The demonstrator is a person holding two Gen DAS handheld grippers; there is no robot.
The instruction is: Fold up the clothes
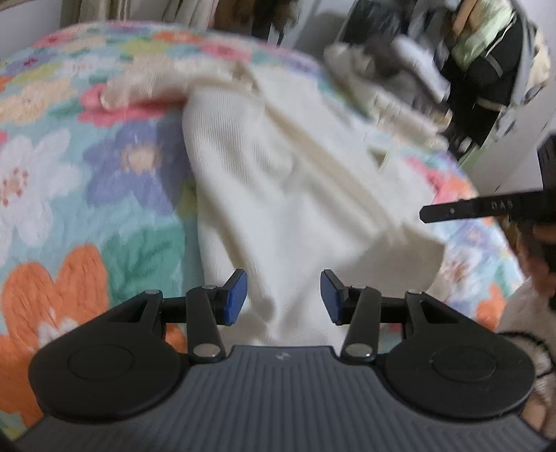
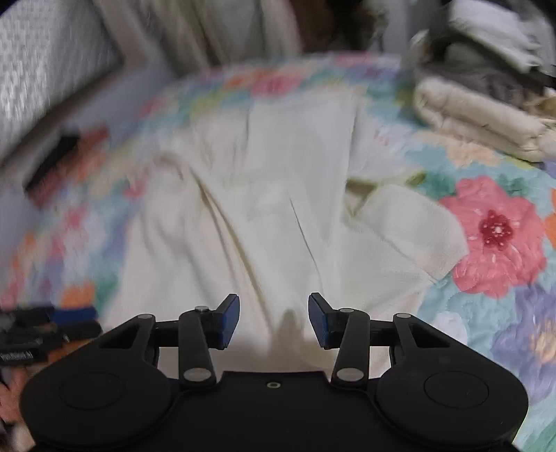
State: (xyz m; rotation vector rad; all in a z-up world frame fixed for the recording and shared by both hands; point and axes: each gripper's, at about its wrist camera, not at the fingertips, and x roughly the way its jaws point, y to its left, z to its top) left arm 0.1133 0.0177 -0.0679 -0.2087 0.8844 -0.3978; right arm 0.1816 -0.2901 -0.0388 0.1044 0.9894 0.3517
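Observation:
A cream knitted garment [image 1: 278, 180] lies spread and creased on a flowered bedspread [image 1: 104, 174]. My left gripper [image 1: 283, 295] hovers over its near edge with the blue pads [image 1: 238, 295] apart, touching no cloth. In the right wrist view the same garment [image 2: 260, 194] fills the middle. My right gripper [image 2: 274, 320] stands open above a small raised fold of the cloth, pads [image 2: 321, 323] clear of it. The right gripper's black body [image 1: 486, 207] reaches in at the right edge of the left wrist view. Both views are blurred.
Folded cream and grey clothes [image 2: 479, 107] are stacked at the far right of the bedspread [image 2: 497, 226]. The other gripper [image 2: 38, 333] shows at the left edge. Dark hanging clothes [image 1: 493, 69] and a curtain [image 2: 215, 31] stand beyond the bed.

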